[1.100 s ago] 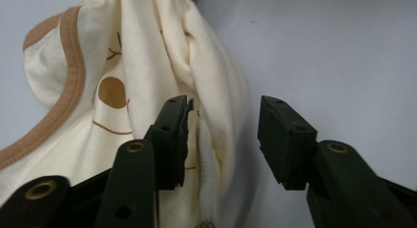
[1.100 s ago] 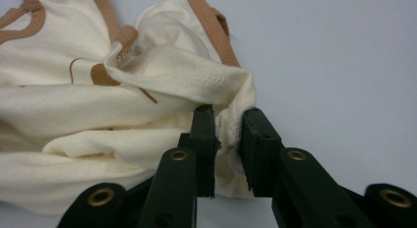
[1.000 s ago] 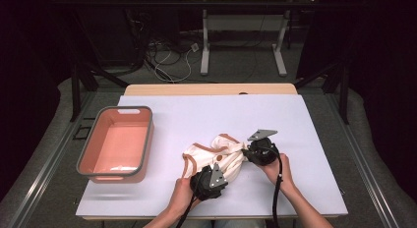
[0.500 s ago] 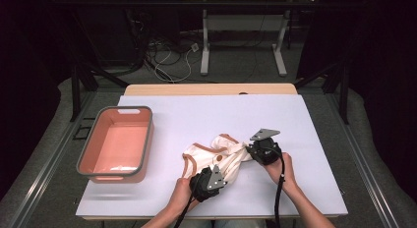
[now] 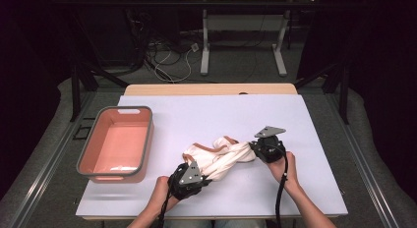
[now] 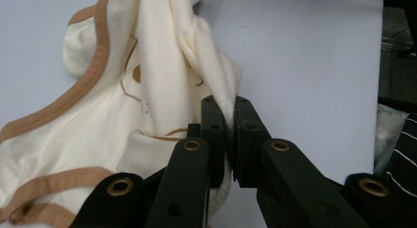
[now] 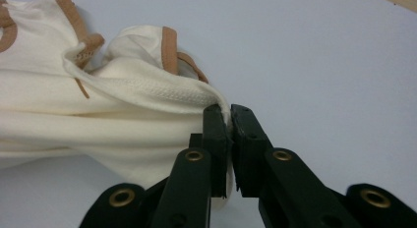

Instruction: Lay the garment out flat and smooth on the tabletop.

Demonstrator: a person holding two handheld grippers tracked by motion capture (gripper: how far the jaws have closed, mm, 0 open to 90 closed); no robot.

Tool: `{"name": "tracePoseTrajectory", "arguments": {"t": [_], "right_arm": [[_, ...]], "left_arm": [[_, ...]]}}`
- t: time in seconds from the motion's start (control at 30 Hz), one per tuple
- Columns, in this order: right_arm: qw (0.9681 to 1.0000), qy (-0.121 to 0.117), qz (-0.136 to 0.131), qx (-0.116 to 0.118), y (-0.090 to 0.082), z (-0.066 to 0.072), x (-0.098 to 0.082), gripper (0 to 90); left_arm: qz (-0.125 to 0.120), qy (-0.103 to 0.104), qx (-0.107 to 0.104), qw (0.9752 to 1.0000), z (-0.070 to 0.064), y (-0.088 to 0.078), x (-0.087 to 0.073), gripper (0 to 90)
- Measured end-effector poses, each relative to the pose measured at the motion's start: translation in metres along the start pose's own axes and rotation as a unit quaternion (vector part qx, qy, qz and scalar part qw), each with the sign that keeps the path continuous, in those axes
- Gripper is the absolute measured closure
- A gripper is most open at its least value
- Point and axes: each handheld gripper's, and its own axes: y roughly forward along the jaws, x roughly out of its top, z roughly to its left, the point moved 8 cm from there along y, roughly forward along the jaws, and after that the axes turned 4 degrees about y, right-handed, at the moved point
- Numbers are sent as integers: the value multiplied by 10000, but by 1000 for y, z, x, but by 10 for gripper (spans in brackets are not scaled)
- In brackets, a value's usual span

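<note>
Cream garment: pinched at opposite ends by left gripper and right gripper, stretched between them above the table; grasping done, spreading and folding judged pending.

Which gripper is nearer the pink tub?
The left gripper, clamped on the cream garment's near end; the right gripper grips the far end, farther from the tub.

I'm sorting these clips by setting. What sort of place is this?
Probably a lab or recording studio, not a home. A white table stands among dark curtains, loose cables lie on the carpet behind it, and a second bench stands farther back.
</note>
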Motion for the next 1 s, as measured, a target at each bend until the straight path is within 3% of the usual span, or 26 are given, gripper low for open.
{"name": "tracePoseTrajectory", "arguments": {"t": [0.07, 0.27, 0.43, 0.57, 0.63, 0.8, 1.0], "right_arm": [[10000, 31, 41, 72, 2, 1, -1, 857], [9987, -138, 394, 298, 12, 12, -11, 856], [9972, -292, 517, 455, 16, 18, -14, 796], [9967, -364, 475, 551, 13, 21, -11, 660], [9966, -397, 311, 653, 9, 25, -5, 548], [9951, -653, 118, 734, 3, 36, 2, 499], [9926, -897, -73, 810, 4, 47, 6, 530]], "left_arm": [[66, -96, -47, 9999, 3, 0, -4, 857], [391, -114, 35, 9992, 10, 8, -15, 850], [484, -47, -1, 9988, 6, 10, -14, 803], [498, 20, 39, 9987, 1, 14, -9, 710], [496, 62, 65, 9987, -2, 16, -6, 655], [564, 83, 248, 9981, -6, 25, -1, 554], [579, 61, 603, 9965, -7, 41, 7, 516]]}}
